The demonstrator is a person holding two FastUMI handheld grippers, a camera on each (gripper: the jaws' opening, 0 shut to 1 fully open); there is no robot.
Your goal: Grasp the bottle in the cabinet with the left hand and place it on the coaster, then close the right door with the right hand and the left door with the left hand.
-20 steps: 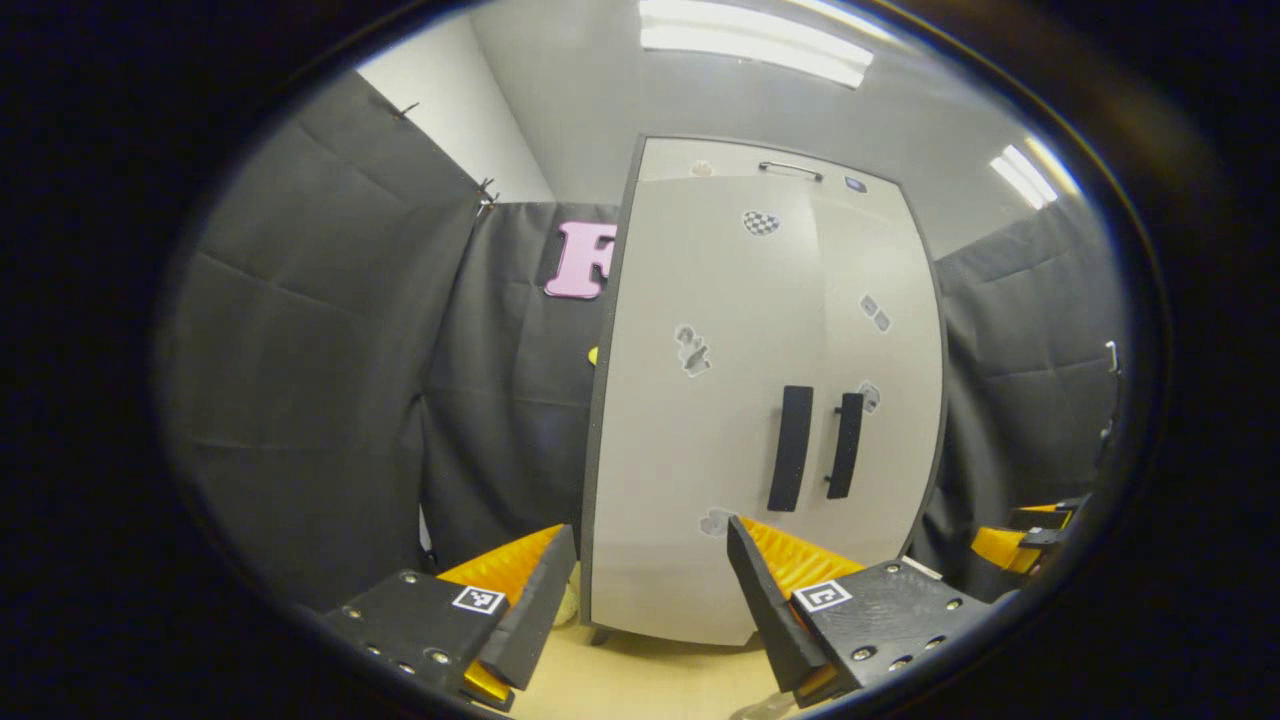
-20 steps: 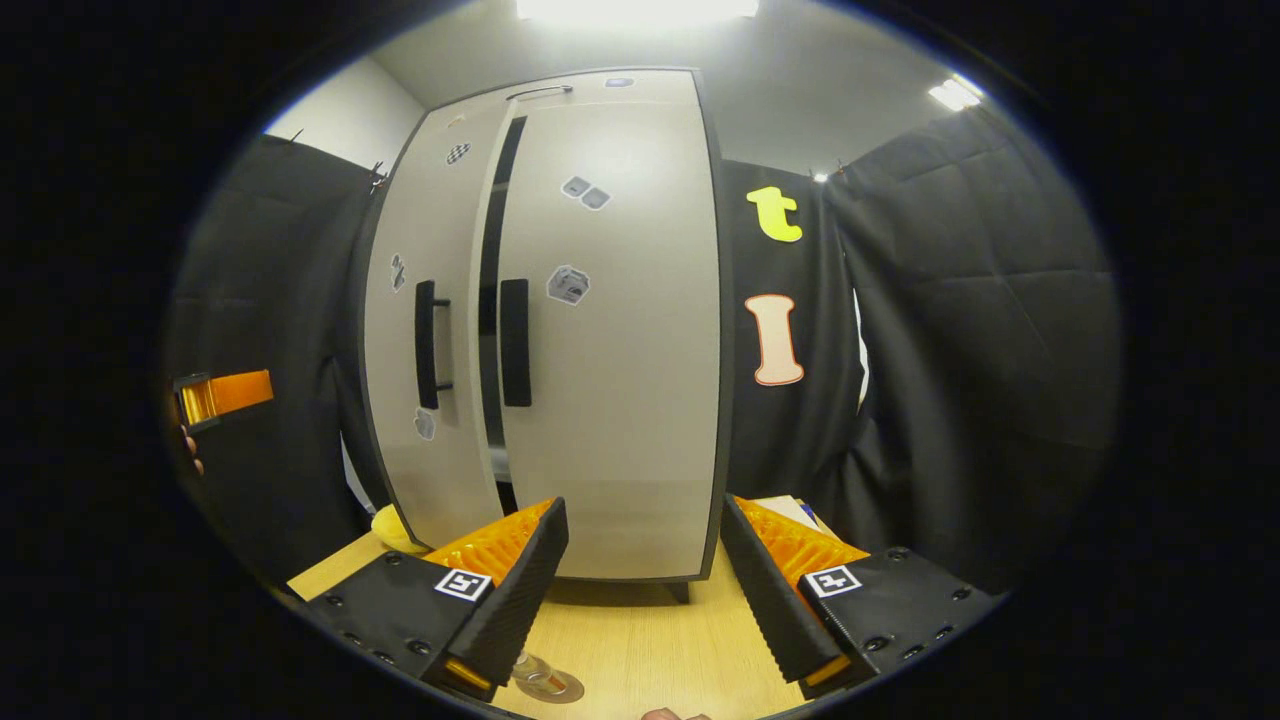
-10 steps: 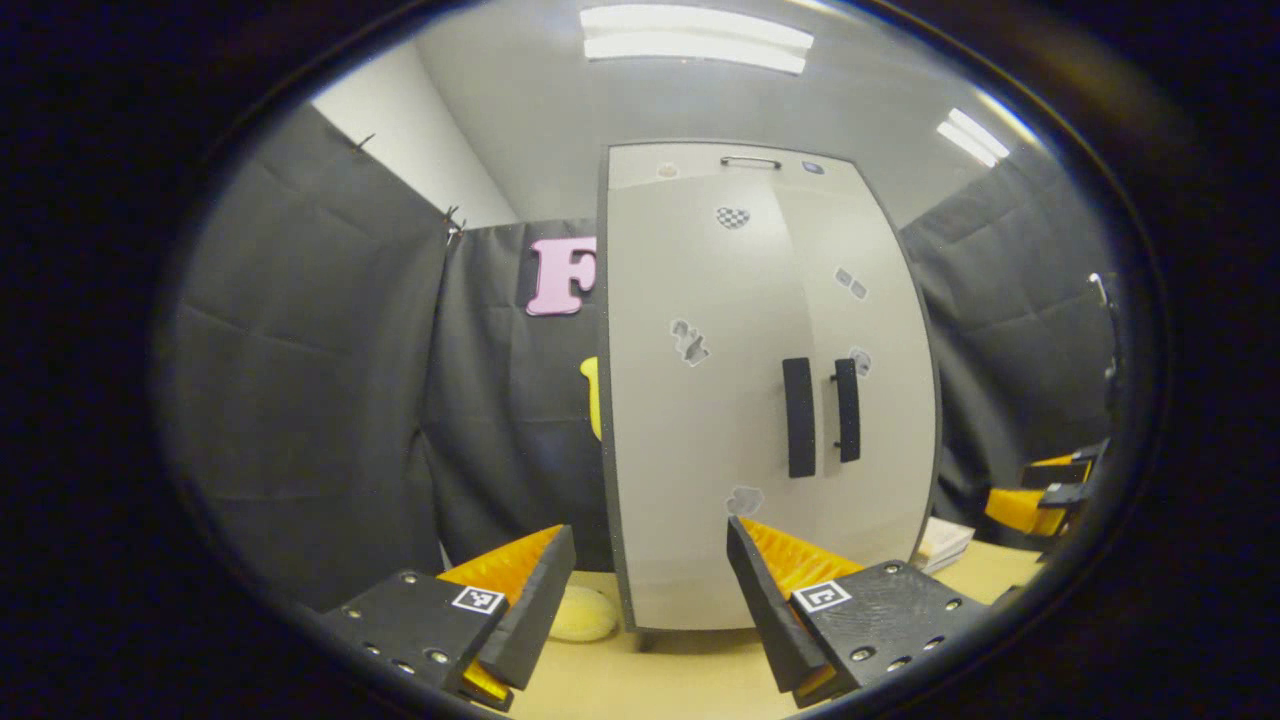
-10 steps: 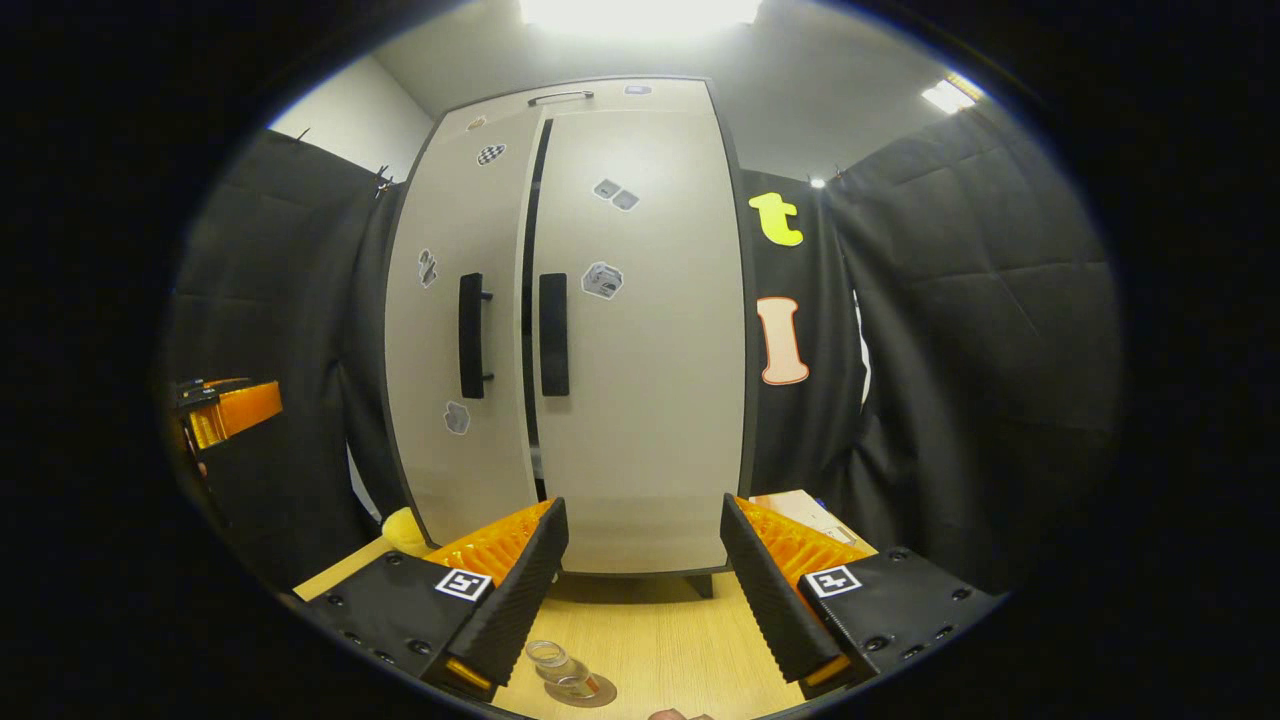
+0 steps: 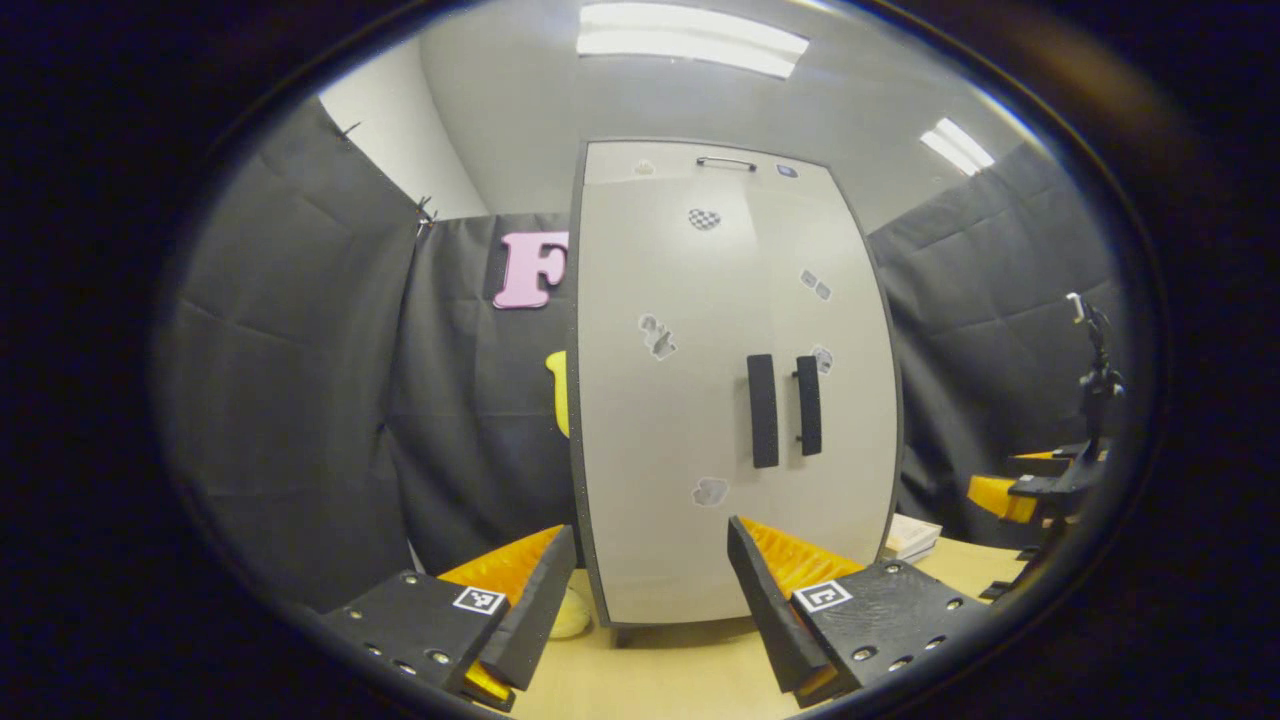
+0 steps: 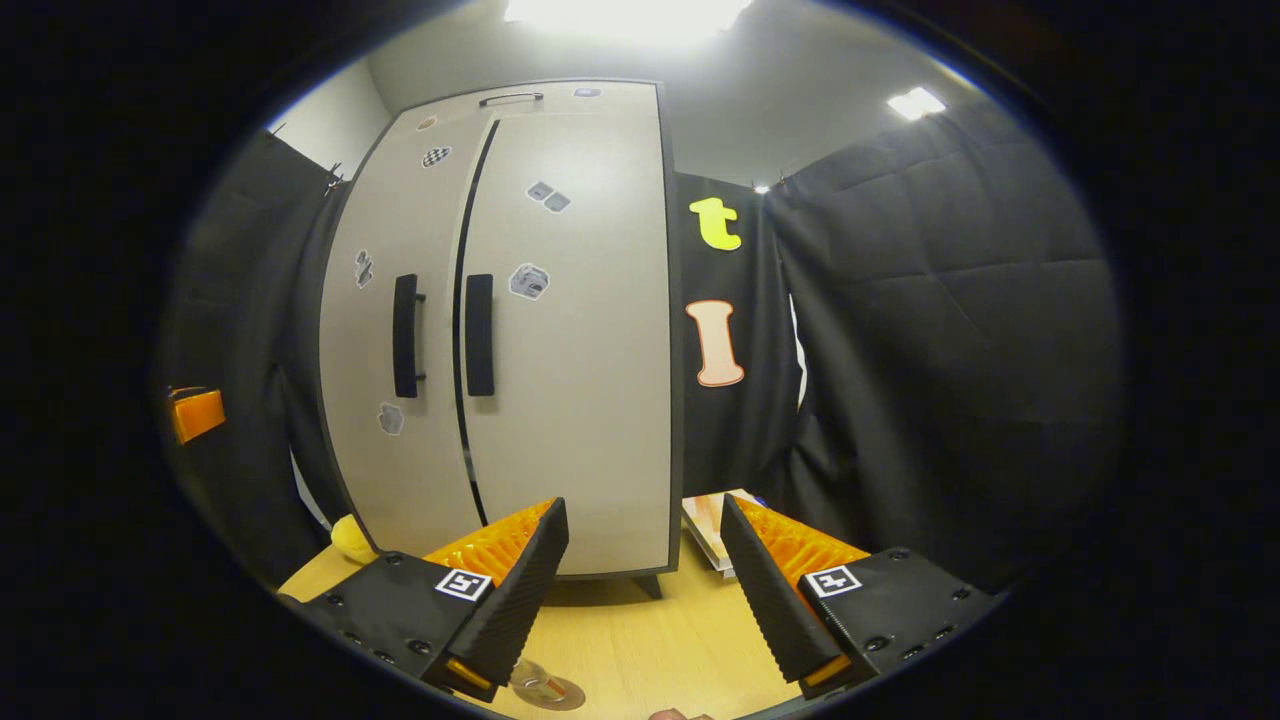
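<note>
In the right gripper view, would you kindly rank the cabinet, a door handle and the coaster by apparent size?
1. Cabinet, largest.
2. Right door handle.
3. Coaster, smallest, though partly hidden and nearest the camera, so unsure.

Looks like a recording booth, not a real home: black cloth walls (image 6: 940,330), ceiling strip lights (image 5: 690,35), one pale cabinet (image 5: 720,400) on a wooden table (image 6: 640,640).

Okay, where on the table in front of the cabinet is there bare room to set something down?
Bare wood lies in front of the cabinet, between the right gripper fingers, on the table. It is tighter to the left, where the coaster lies, beside the yellow object at the cabinet's left corner, and by the stack of books at its right.
</note>
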